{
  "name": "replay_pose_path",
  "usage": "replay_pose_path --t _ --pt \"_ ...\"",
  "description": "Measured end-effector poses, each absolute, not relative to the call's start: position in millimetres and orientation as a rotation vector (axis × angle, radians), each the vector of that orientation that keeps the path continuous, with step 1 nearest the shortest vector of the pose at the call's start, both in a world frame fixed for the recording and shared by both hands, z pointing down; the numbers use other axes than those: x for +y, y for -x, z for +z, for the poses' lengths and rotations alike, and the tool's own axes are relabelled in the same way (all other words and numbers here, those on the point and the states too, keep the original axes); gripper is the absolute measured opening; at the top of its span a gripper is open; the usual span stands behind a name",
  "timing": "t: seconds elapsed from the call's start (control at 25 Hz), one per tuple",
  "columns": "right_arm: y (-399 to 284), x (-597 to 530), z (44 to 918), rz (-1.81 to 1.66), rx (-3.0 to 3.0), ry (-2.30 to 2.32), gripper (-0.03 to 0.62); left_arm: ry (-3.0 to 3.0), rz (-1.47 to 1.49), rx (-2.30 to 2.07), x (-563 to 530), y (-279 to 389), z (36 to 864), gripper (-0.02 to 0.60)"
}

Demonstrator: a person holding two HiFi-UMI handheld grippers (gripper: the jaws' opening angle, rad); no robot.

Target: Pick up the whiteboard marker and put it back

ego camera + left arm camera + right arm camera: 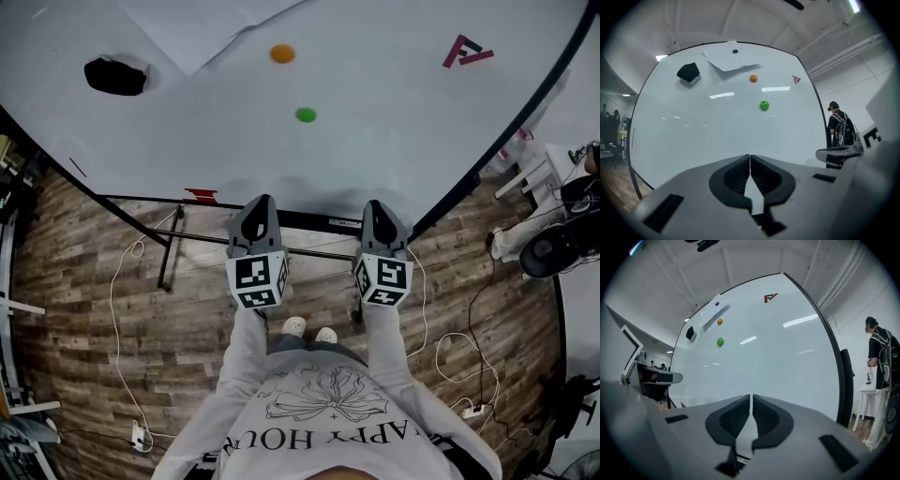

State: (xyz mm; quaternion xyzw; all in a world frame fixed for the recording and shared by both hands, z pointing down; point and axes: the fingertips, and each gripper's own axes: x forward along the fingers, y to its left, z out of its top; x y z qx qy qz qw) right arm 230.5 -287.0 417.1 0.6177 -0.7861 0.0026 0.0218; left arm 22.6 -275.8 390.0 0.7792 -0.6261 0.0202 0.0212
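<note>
In the head view, a black eraser (115,76) is seen on the whiteboard (394,141), well ahead and to the left of the left claw (261,204). A red whiteboard marker (201,195) is found at the board's lower edge, just left of that claw and apart from it. The left claw is pressed together, with nothing between its jaws. An orange magnet (282,53) and a green magnet (306,114) are stuck to the board ahead, between the lines of the two claws. The right claw (380,211) is also pressed almost together and is empty. A red logo (466,52) is seen ahead and to its right.
</note>
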Motion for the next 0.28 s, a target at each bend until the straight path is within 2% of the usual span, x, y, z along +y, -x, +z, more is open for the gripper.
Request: replay_pose_path --t 0.28 --pt "-229.9 -288.0 418.8 0.007 -2.432 -1.906 0.018 -2.414 0.059 -1.941 -277.3 -22.9 390.2 0.006"
